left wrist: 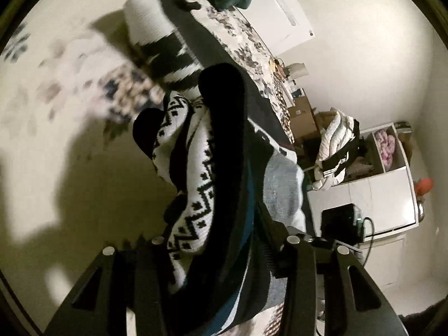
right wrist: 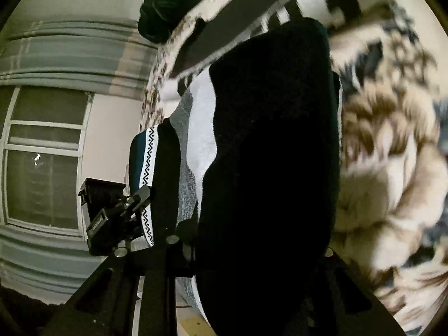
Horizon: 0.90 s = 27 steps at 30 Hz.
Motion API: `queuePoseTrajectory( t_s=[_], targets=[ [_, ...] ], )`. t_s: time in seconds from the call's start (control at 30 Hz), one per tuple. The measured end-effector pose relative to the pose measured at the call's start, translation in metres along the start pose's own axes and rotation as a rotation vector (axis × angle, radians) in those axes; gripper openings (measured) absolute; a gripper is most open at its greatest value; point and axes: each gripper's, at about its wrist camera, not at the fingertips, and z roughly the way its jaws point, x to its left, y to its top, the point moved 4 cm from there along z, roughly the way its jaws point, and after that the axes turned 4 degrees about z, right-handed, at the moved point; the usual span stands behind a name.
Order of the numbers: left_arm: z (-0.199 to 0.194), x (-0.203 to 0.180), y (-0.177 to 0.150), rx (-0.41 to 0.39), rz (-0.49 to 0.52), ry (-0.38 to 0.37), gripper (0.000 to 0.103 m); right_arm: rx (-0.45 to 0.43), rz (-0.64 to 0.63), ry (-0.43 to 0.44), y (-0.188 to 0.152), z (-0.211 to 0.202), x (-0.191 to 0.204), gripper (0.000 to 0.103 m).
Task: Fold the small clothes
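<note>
Black-and-white knit fills my left wrist view: a patterned sock (left wrist: 193,196) with zigzag bands and a black toe and heel, bunched together with a dark teal-edged piece and a pale grey one. My left claw (left wrist: 224,240) is pinching this bundle, the cloth running right down between its fingers, and the bundle hangs above the floral bedspread (left wrist: 56,89). Beyond it another sock (left wrist: 156,42), white with black stripes, lies on the bed, blurred. At the far right I see a white cabinet (left wrist: 386,193) with a heap of clothes beside it.

In the right wrist view a wide black fabric panel (right wrist: 268,154) blocks most of the picture. My right claw (right wrist: 252,254) is clamped on it; the cloth passes between the fingers and hides their tips. To its left sit grey and white layers and a strip of the same zigzag trim, with the other claw's body close beside it. A window (right wrist: 44,156) shows at the left; the bedspread is smeared at the right.
</note>
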Motion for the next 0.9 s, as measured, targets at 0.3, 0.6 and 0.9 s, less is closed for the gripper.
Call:
queuePoseTrajectory(
  t_s=[0.3,0.6,0.9],
  targets=[
    [0.064,0.086,0.009,0.209,-0.101,0.13,0.078,0.107,0.116,-0.17,0.037,0.028,-0.059,0.043],
    [0.115,0.075,0.007,0.279,-0.067,0.021,0.099,0.114,0.191,-0.091,0.032,0.018,-0.104,0.076],
    [0.036,0.027,-0.002,0.12,0.078,0.254,0.099,0.129,0.156,-0.116,0.027,0.02,-0.103,0.077]
  ],
)
